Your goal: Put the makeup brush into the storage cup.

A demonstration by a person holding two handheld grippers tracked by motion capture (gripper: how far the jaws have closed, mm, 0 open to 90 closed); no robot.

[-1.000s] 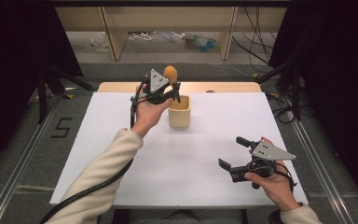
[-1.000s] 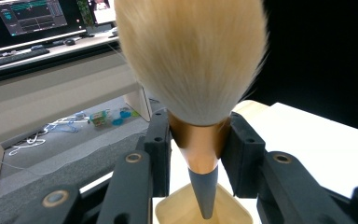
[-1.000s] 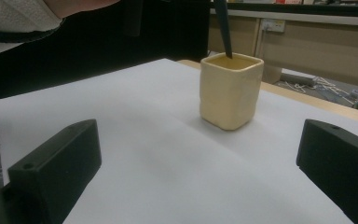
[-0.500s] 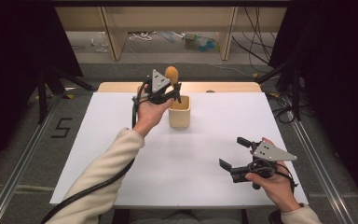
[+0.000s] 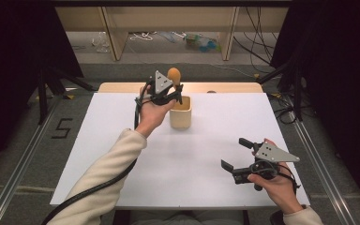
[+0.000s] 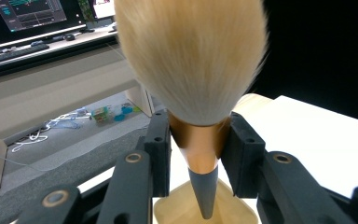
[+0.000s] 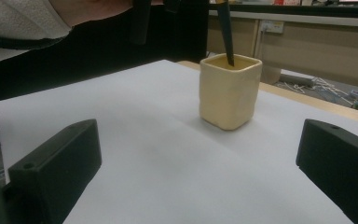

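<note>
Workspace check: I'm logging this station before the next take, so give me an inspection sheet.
Surface: white table, bare around the job.
Job's things: makeup brush held bristles up, handle tip inside the cream cup.
Clutter: nothing seen.
Grippers: left gripper shut on the brush ferrule; right gripper open, resting low.
Cables: black cable trailing beside the left sleeve.
Surroundings: wooden shelving, loose wires on the floor.

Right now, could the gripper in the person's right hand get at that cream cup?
Probably yes. The right gripper has its jaws open toward the cup, with bare white table between. But the left gripper holds a brush with its handle tip dipping into the cup, crowding the top.
</note>
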